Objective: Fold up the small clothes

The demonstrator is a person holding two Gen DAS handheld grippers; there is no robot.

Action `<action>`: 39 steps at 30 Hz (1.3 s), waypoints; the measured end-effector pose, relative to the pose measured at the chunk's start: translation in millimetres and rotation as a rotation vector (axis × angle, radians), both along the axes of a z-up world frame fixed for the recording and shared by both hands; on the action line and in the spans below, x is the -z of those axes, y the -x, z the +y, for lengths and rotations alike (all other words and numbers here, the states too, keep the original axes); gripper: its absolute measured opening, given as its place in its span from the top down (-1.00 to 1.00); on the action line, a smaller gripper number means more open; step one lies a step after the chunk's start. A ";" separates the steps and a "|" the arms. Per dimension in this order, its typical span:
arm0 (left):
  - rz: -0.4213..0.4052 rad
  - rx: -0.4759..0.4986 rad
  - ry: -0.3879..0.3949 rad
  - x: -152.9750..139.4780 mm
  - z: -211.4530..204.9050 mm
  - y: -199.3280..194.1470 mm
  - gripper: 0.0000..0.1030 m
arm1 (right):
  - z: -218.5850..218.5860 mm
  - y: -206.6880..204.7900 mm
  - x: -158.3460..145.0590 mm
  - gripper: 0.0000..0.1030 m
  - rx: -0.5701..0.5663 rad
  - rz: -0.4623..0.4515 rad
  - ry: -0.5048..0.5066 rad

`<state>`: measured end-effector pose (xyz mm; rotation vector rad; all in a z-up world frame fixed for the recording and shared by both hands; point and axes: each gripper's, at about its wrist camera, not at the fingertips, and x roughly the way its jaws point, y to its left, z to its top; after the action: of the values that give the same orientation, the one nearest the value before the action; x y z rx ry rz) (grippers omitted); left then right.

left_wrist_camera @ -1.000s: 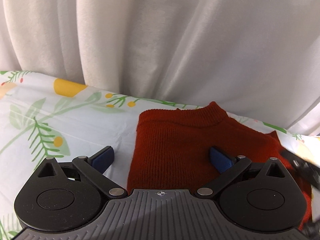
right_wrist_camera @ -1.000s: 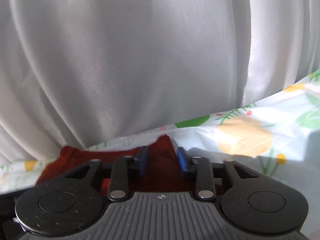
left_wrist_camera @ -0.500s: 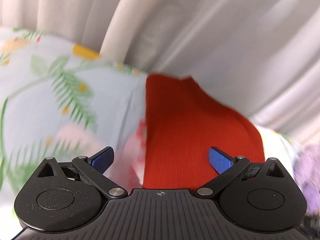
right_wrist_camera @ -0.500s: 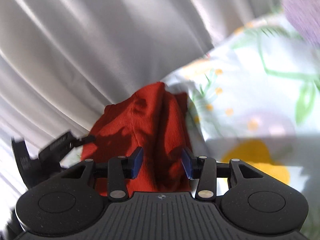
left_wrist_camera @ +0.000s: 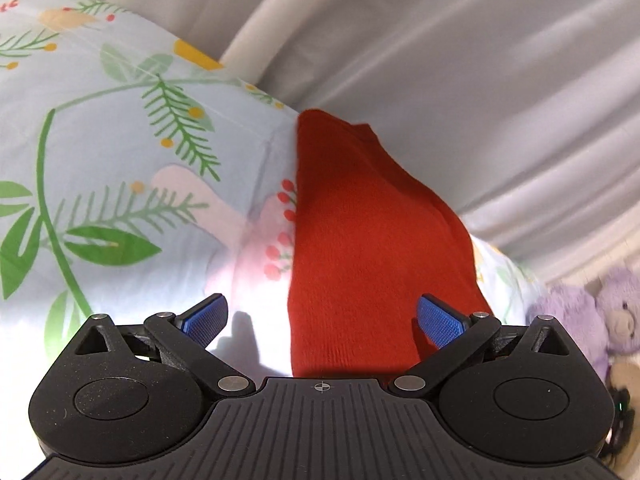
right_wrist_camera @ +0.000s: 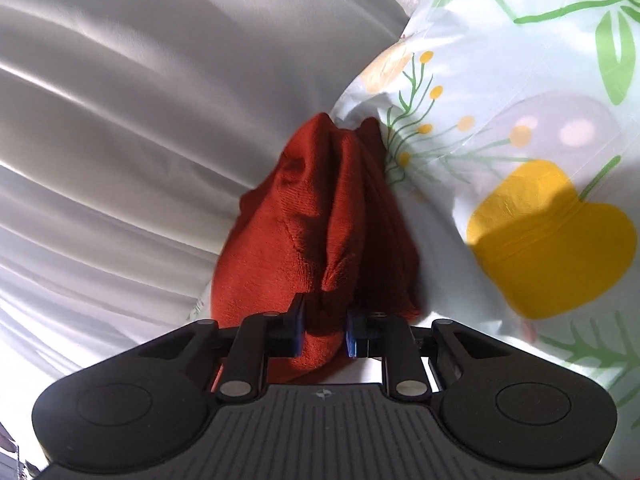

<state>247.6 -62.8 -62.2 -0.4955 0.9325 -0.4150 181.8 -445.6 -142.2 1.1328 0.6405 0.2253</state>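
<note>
Nearest the right wrist camera, the right claw [right_wrist_camera: 322, 330] is closing on a bunched fold of the rust-red knitted sweater [right_wrist_camera: 316, 236]; its blue ribbed pads [right_wrist_camera: 298, 330] stand close together with the knit pinched between them and touching both. Beyond the pads the red knit runs away in deep creases, narrowing toward its far end, where it meets the white pleated curtain [right_wrist_camera: 140, 120]. To the right of the sweater lies the pale floral bedsheet printed with green fronds and yellow shapes [right_wrist_camera: 540, 160], part in sun, part in shade.

In the left wrist view, the left claw [left_wrist_camera: 322, 318] stands wide apart and grips nothing. Its left blue pad [left_wrist_camera: 204, 316] hangs over the bright, sunlit sheet [left_wrist_camera: 120, 160], while the right pad is over the sweater's near edge; whether it touches the knit cannot be told. The sweater [left_wrist_camera: 360, 232] lies as a long, smooth red strip on the sheet, reaching from under the claw body toward the curtain [left_wrist_camera: 460, 80], its left edge straight. At the right border, beside the sheet, sits a lavender plush teddy bear [left_wrist_camera: 592, 312], blurred. The curtain's folds fill the far background in both views.
</note>
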 end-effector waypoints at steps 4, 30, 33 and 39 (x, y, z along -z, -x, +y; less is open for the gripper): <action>-0.097 0.131 -0.170 -6.5 -22.8 33.4 -1.00 | -6.6 -0.6 3.3 0.66 0.036 0.041 0.028; -0.111 -0.141 -0.446 -0.2 -6.0 39.8 -1.00 | 1.4 -7.5 -11.4 0.66 -0.032 0.071 0.247; -0.139 -0.218 -0.477 -14.7 15.4 37.0 -0.99 | -9.6 -6.8 -21.6 0.55 -0.050 0.072 0.331; -0.083 -0.027 -0.052 -17.0 22.3 -23.3 -0.99 | -53.5 -30.5 -18.1 -0.30 -0.097 0.028 0.129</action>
<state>270.9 -40.5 -45.2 -0.4399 0.8532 -0.3829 212.3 -499.2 -124.1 0.9839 0.7257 0.2481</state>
